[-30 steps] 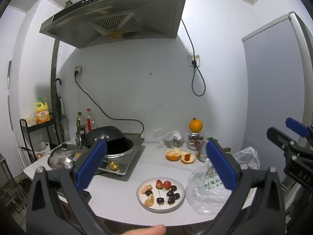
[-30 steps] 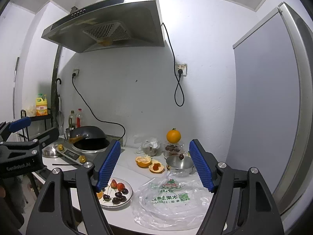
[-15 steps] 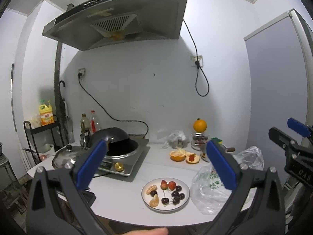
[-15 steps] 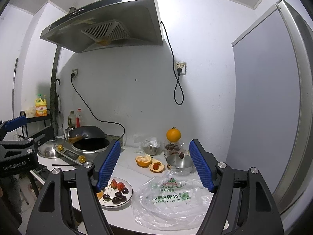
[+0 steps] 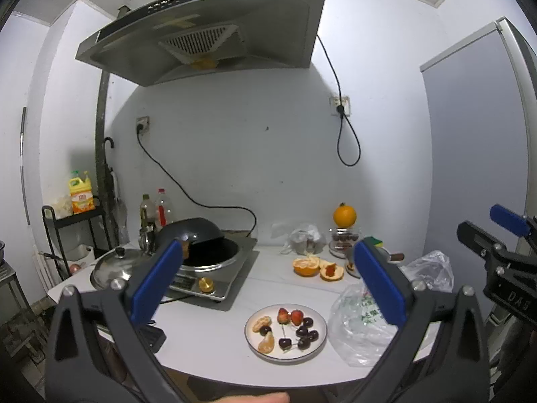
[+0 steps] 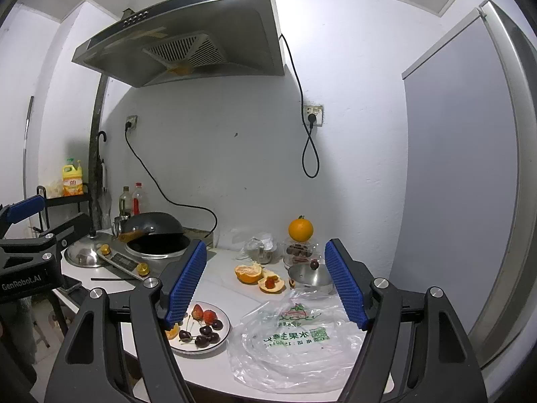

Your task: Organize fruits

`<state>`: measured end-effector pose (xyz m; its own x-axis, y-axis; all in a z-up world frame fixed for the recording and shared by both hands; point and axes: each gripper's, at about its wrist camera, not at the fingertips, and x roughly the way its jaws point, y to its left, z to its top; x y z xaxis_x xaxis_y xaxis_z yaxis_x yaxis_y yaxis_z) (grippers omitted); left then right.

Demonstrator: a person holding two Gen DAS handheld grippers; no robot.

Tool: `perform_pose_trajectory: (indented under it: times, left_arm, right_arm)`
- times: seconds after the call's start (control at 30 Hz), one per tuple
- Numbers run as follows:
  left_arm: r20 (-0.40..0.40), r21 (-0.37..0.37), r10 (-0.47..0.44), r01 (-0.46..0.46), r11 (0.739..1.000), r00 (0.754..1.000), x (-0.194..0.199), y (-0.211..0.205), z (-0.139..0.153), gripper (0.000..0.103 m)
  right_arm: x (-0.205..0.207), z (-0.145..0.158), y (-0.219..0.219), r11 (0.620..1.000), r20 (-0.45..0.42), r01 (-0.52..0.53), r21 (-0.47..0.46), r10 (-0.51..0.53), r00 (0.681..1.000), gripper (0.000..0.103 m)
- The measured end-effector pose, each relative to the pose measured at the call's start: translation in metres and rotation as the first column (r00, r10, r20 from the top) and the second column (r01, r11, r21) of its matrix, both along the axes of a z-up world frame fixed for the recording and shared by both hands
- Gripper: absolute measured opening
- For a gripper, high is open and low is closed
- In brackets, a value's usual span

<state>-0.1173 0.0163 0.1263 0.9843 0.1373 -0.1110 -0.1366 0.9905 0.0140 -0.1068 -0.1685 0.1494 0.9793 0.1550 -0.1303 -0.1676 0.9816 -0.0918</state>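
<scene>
Here, both grippers, left (image 5: 266, 288) & right (image 6: 265, 283), hover w/ jaws wide apart, holding nothing. Nearest on the worktop (image 5: 208, 329) sits the plate (image 5: 319, 346) w/ strawberries (image 5: 290, 316), cherries (image 5: 306, 333) & orange segments (image 5: 265, 343). Plastic bag (image 6: 298, 346) lies just beside plate; peeled orange halves (image 5: 317, 267) sit behind plate, whole orange (image 5: 344, 215) farthest back.

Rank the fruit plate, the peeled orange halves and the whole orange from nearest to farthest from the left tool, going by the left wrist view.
1. Fruit plate: nearest the left tool, at the counter's front edge.
2. Peeled orange halves: mid-counter, behind the plate.
3. Whole orange: farthest, atop a jar by the back wall.
</scene>
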Motion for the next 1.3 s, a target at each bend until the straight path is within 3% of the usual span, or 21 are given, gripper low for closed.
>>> perform_pose_trajectory:
  times: [1.17,1.3]
  left_arm:
    - [0.008,-0.001,-0.055,0.055,0.998,0.998,-0.0052,0.0010,-0.0021,0.103]
    - [0.041,0.013,-0.050,0.050,0.999,0.998,-0.0096,-0.0011,-0.0021,0.103]
  right_arm:
    - [0.0006,-0.0047,-0.0042,1.000,-0.006,0.016,0.005,-0.016,1.000,0.076]
    - [-0.0008,-0.0048,-0.0053,1.000,-0.008,0.019,0.007,-0.019,1.000,0.076]
